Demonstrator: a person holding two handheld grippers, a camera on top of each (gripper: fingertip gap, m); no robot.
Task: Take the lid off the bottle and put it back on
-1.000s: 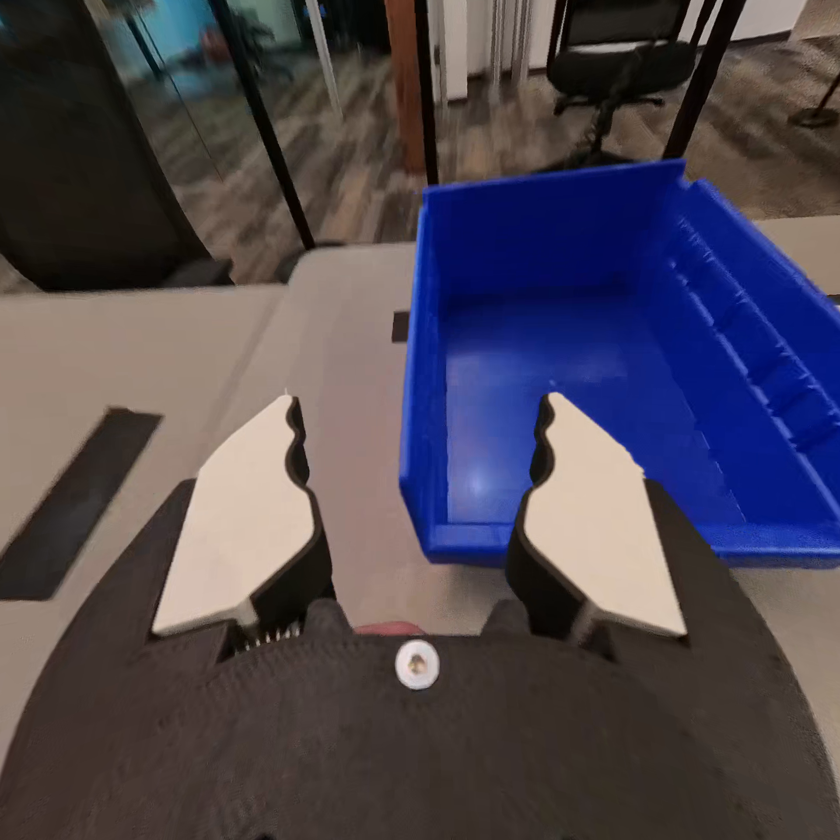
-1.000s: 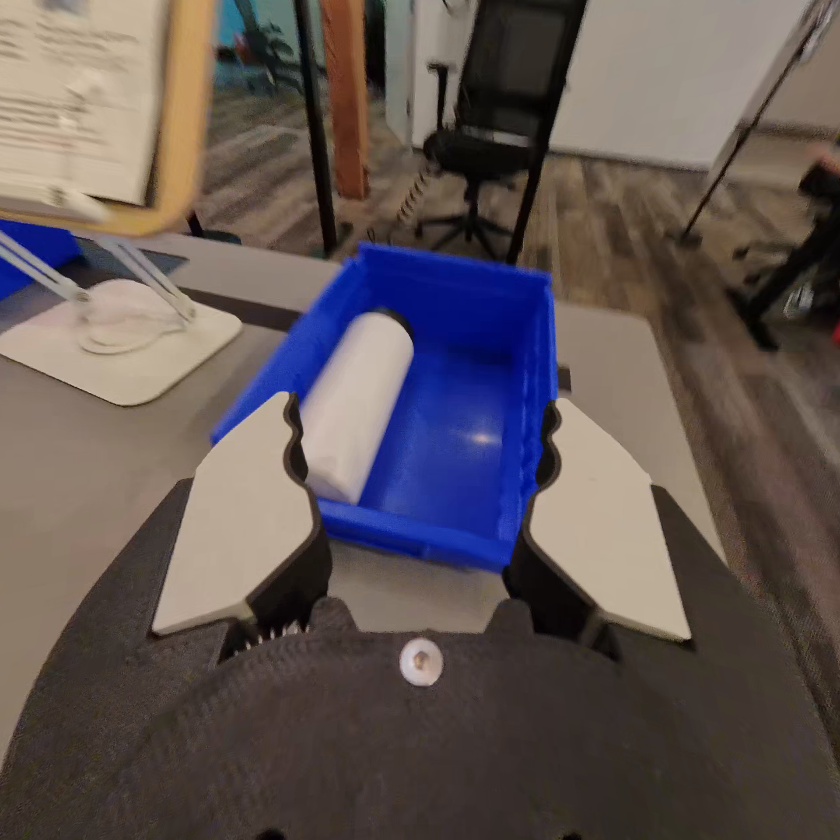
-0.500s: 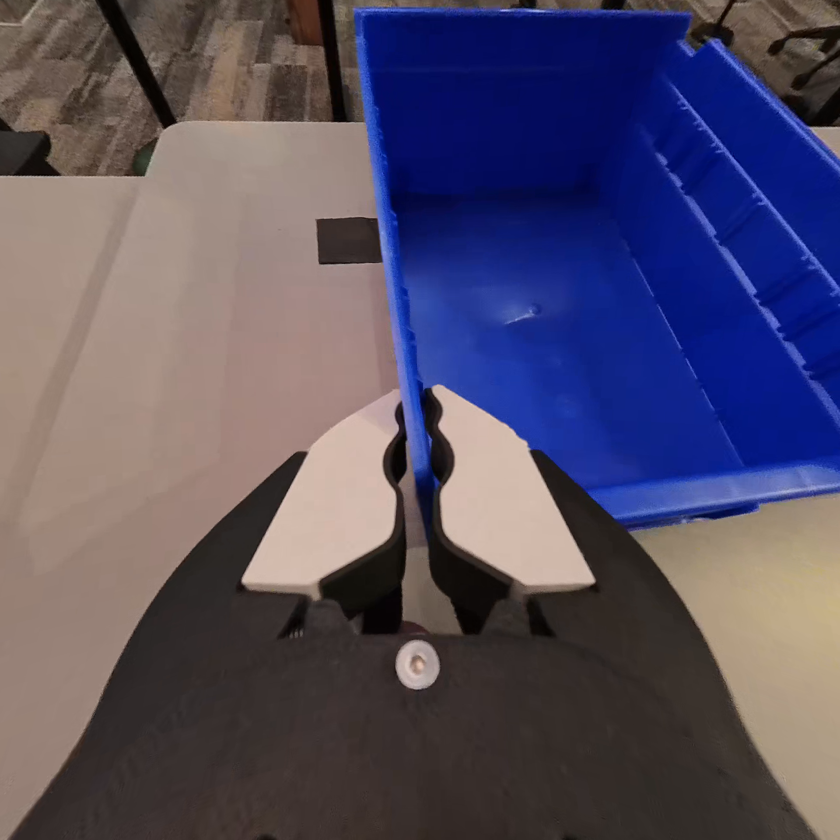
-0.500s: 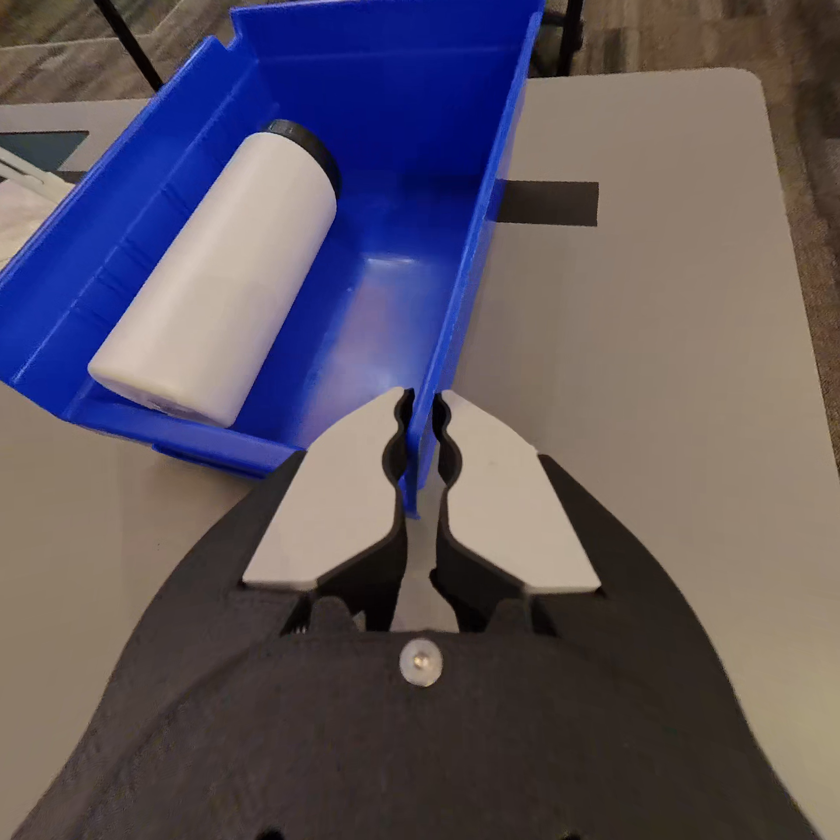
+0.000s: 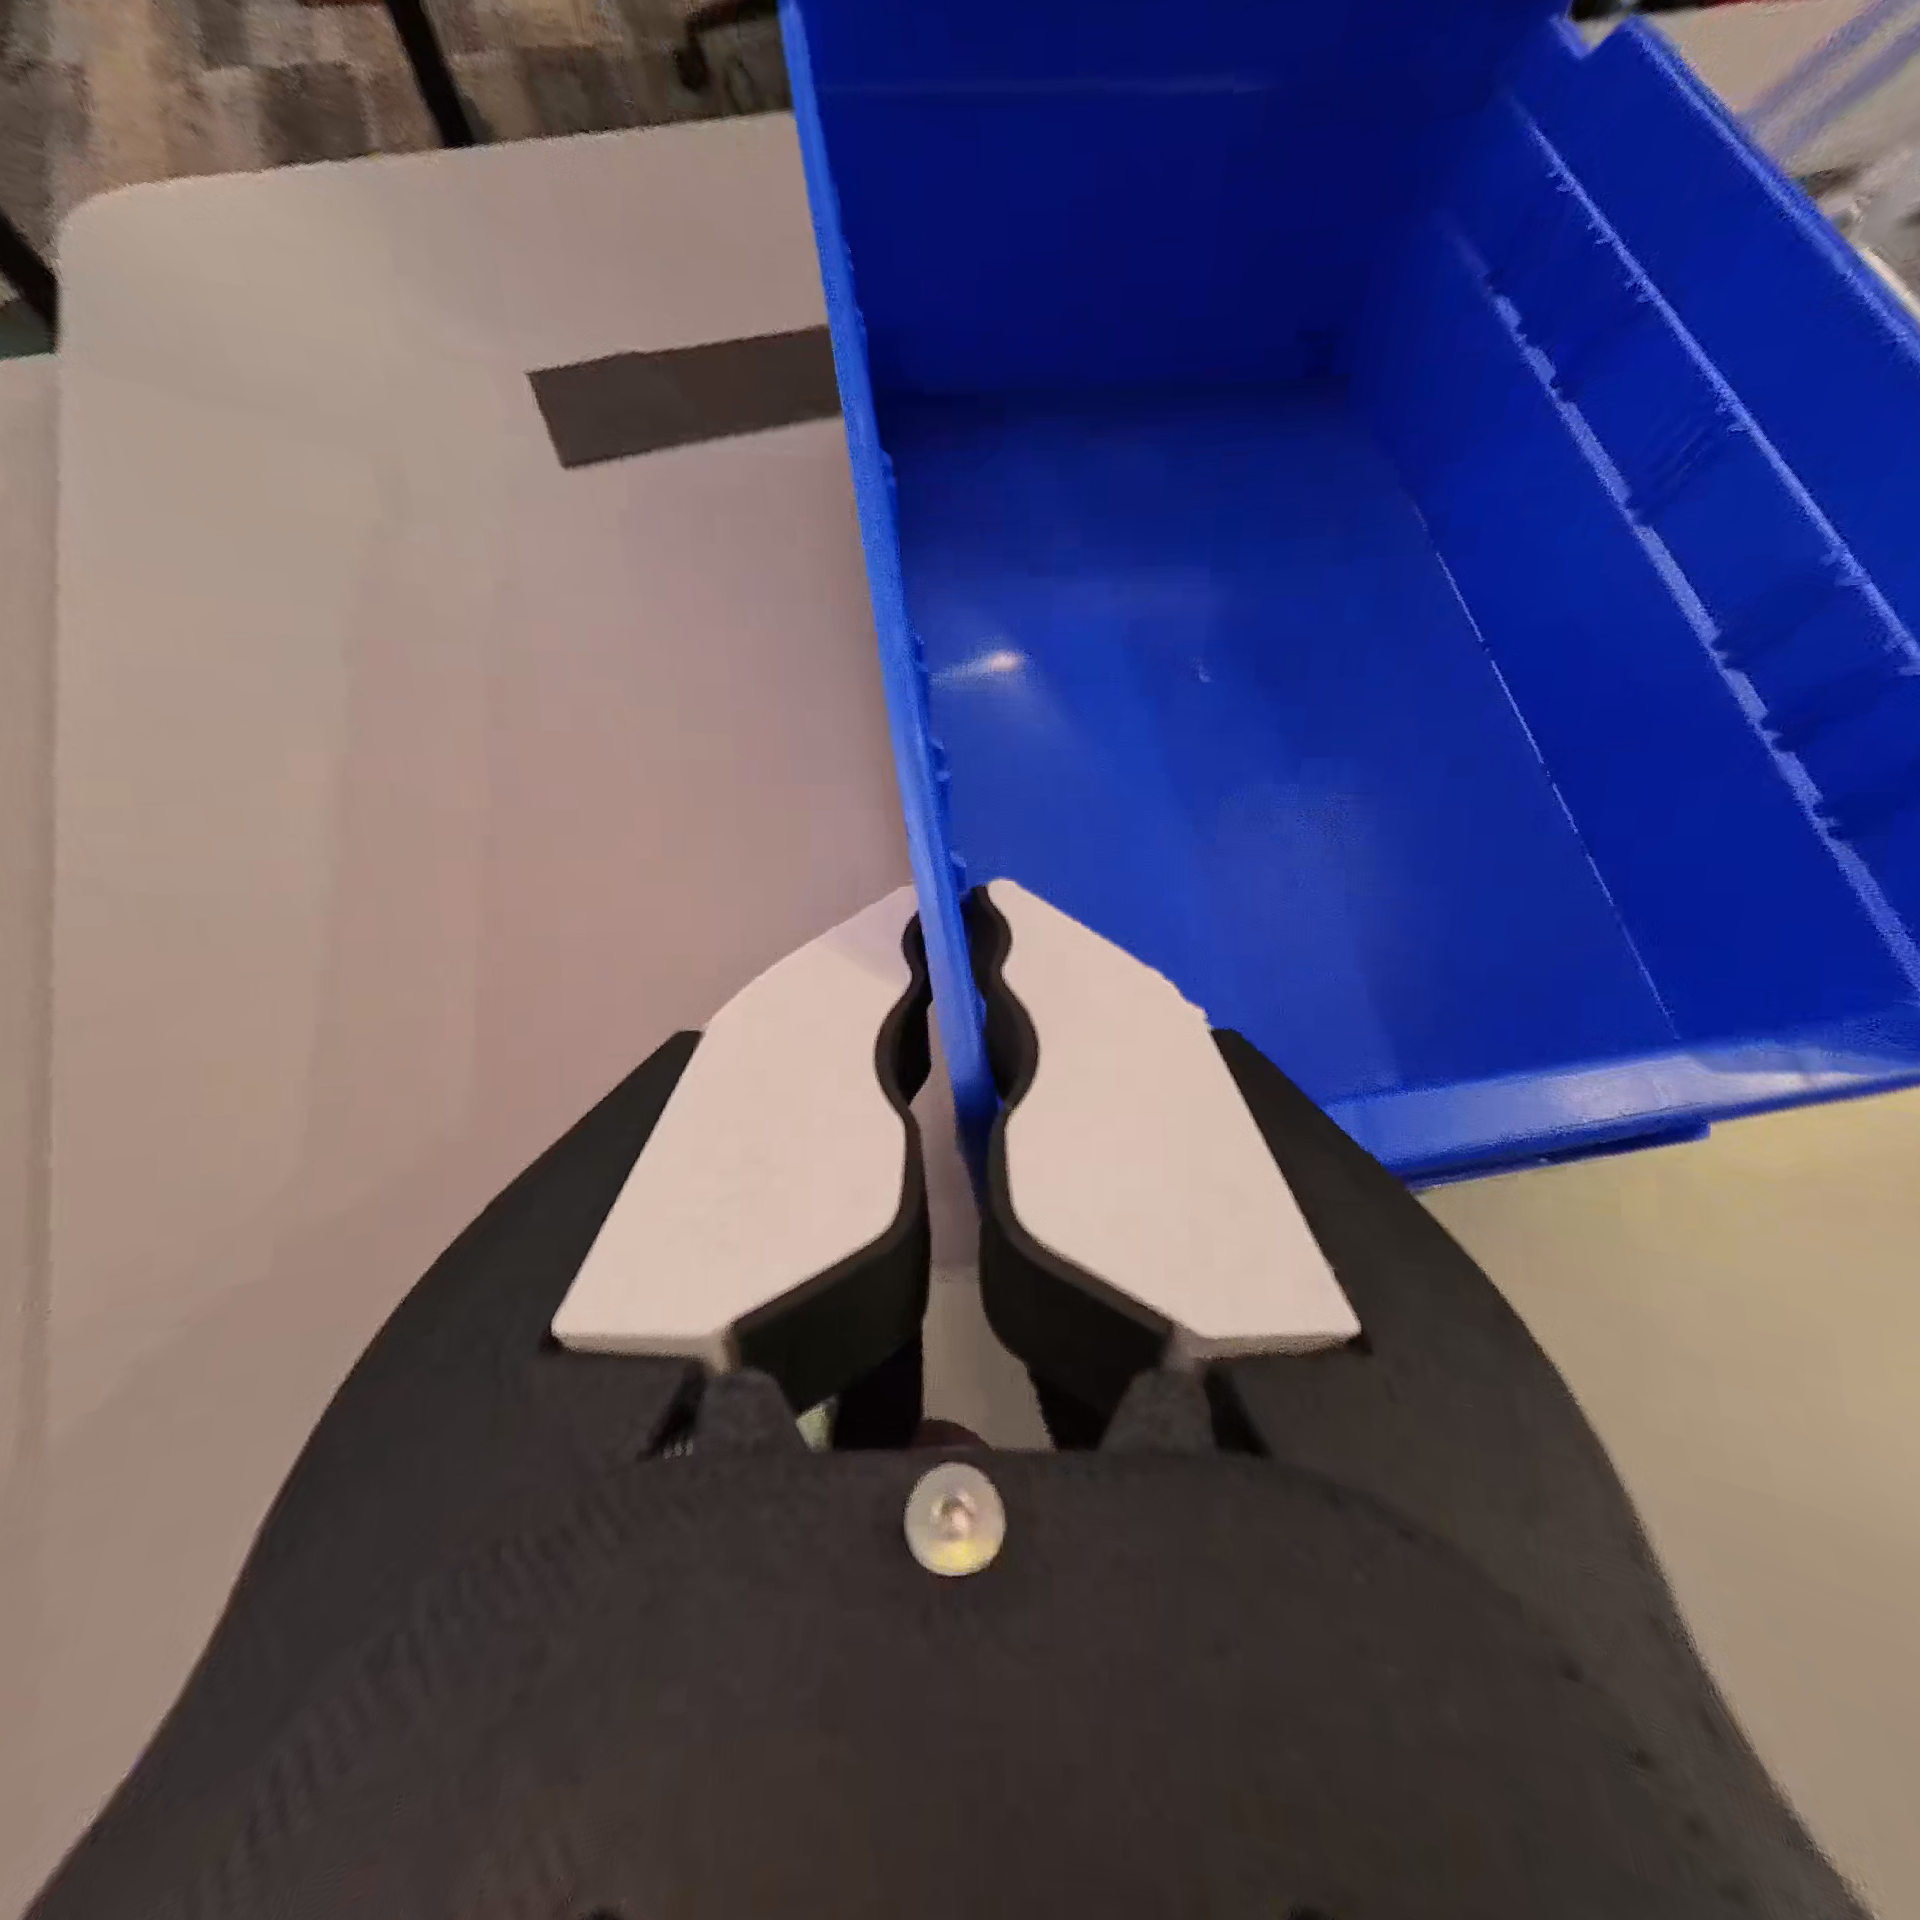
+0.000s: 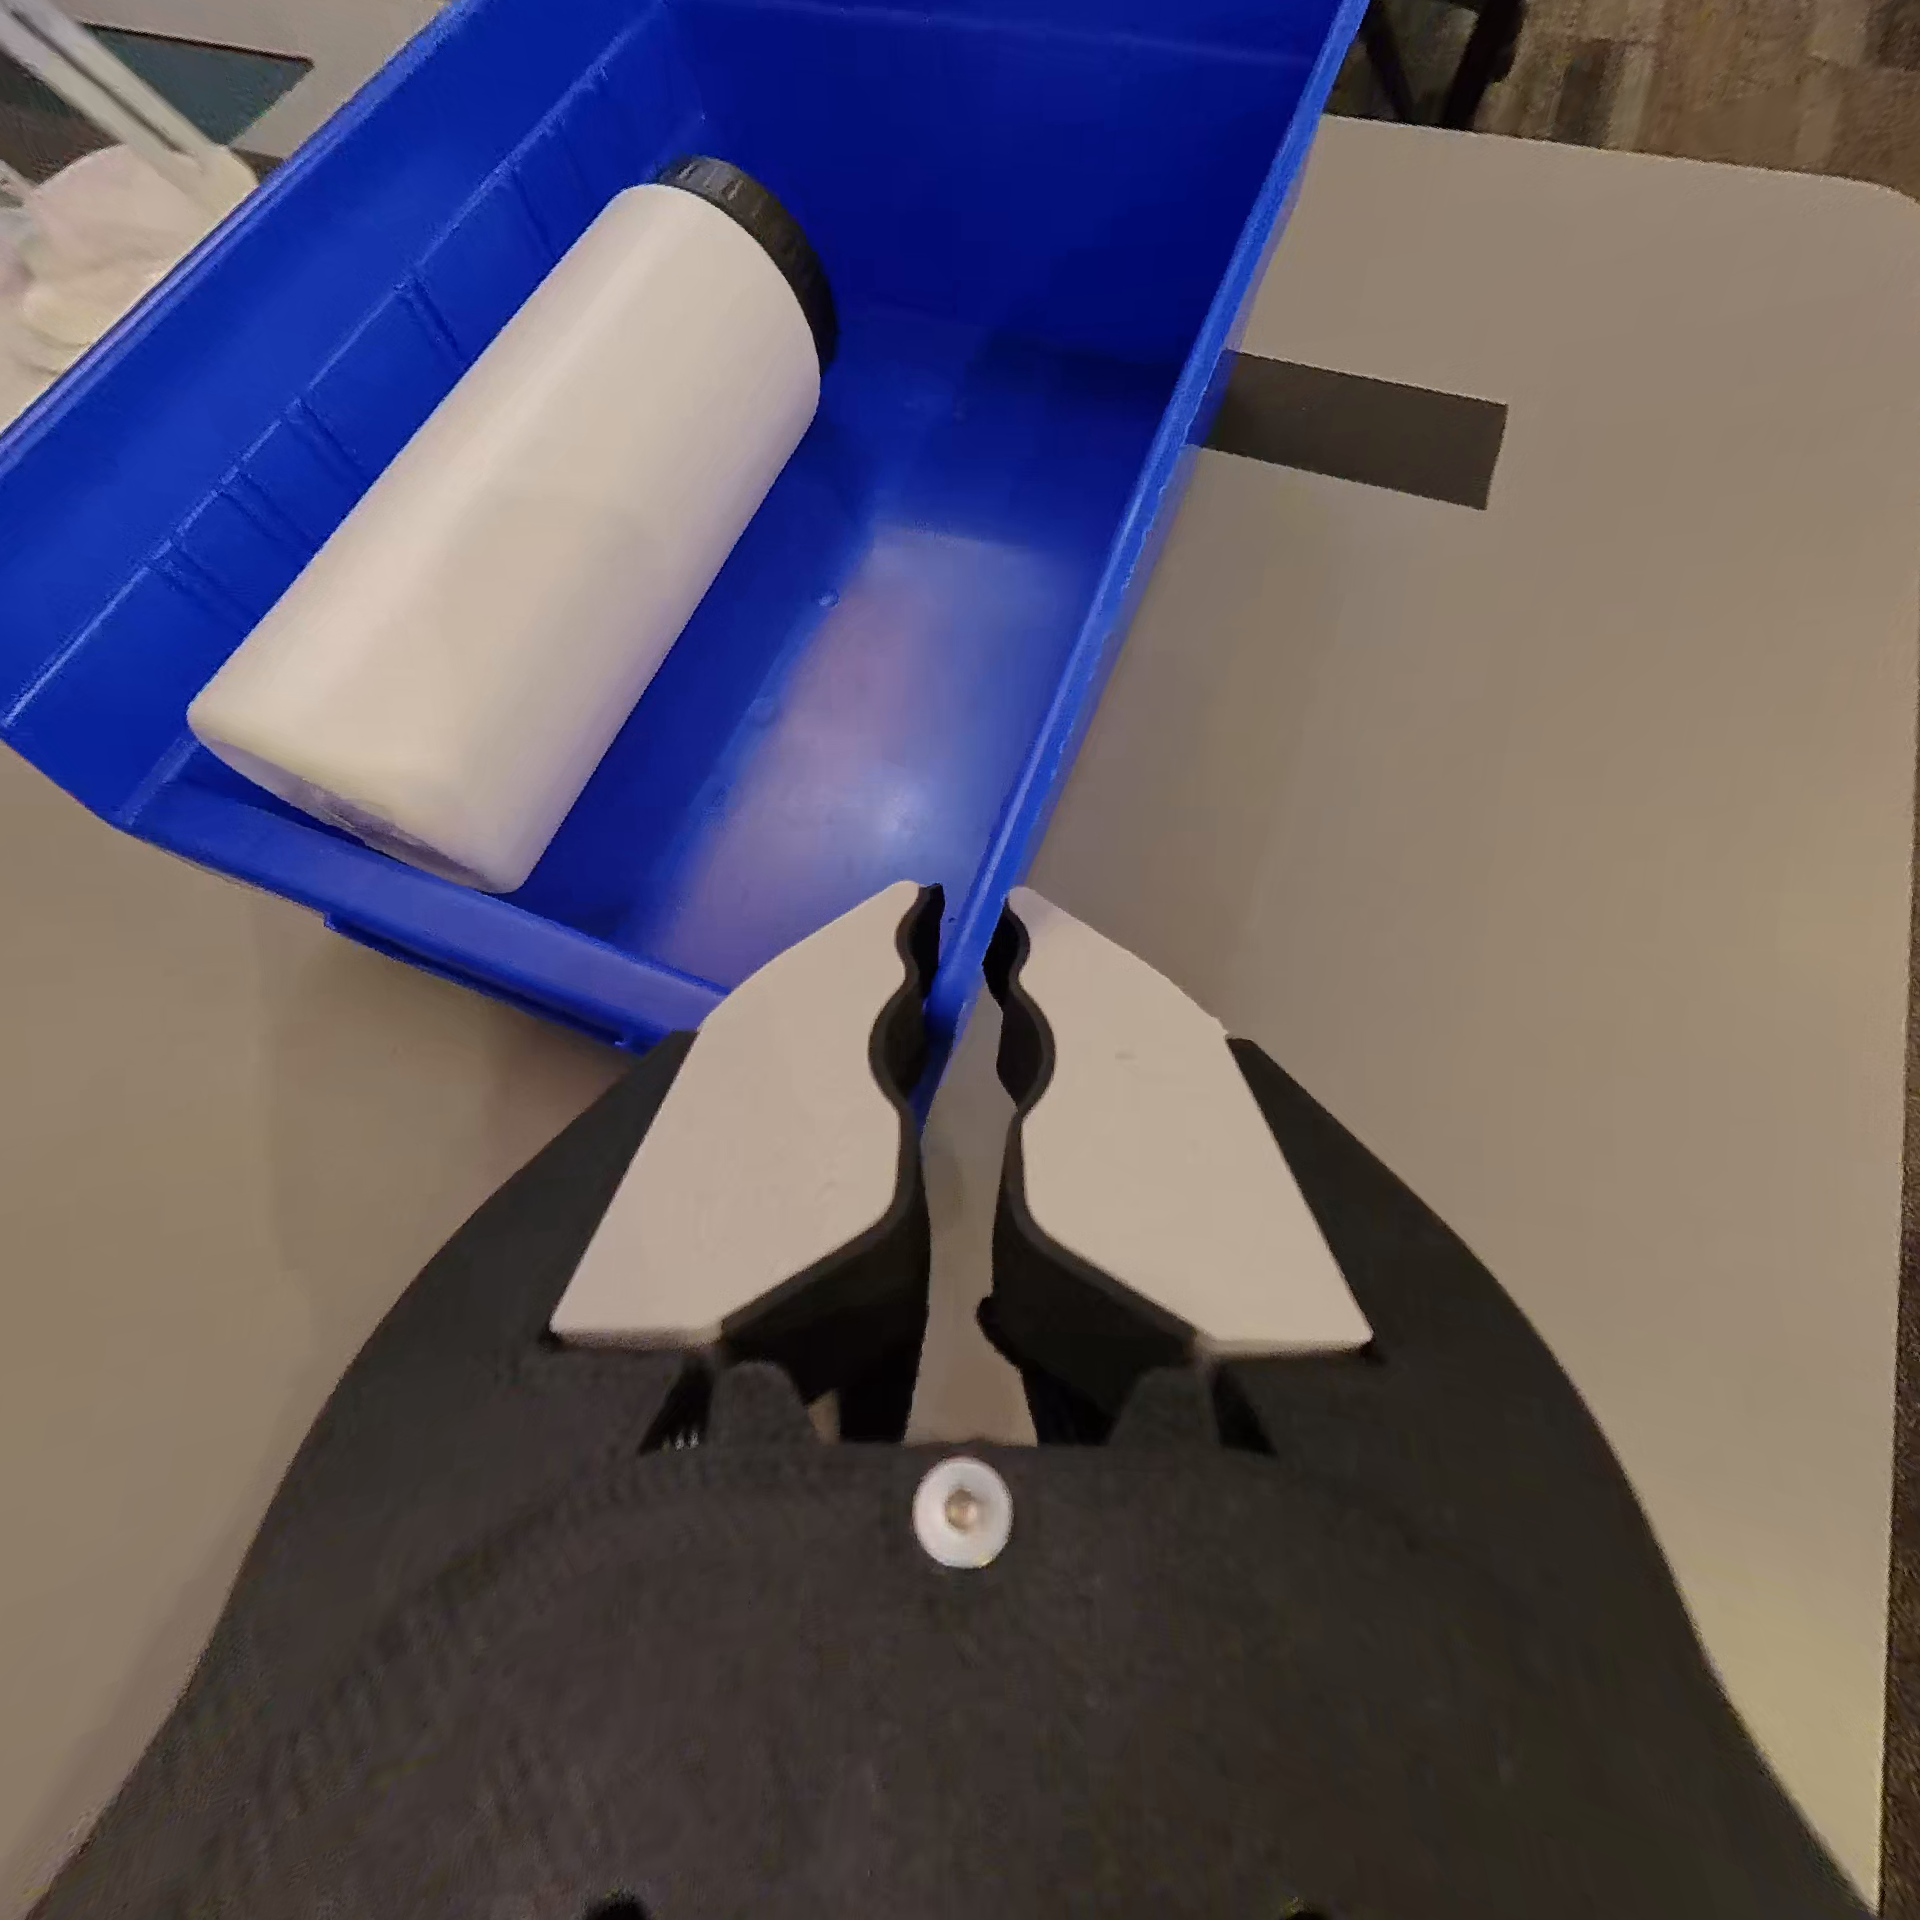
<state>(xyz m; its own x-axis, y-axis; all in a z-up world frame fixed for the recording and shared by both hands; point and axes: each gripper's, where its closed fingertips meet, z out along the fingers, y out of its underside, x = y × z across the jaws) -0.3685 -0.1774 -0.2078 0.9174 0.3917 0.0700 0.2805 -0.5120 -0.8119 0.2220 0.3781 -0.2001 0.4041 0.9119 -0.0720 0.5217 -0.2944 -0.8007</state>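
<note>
A white bottle (image 6: 520,540) with a black lid (image 6: 764,234) lies on its side in a blue bin (image 6: 1143,520), along the bin's left wall, lid toward the far end. My right gripper (image 6: 961,904) is shut on that bin's right wall near its front corner. In the left wrist view a second blue bin (image 5: 883,520) is empty. My left gripper (image 5: 951,899) is shut on its left wall near the front corner. The bottle does not show in the left wrist view.
Both bins stand on a grey table (image 5: 416,831) marked with black tape strips (image 5: 686,400) (image 6: 1361,442). The table's right edge (image 6: 1901,935) and carpet floor lie beyond. A white stand base (image 6: 94,249) sits to the left of the bottle's bin.
Both grippers were open above the table a second ago; each came down and shut on a bin wall. Since half a second ago more of the tape beside the left bin shows.
</note>
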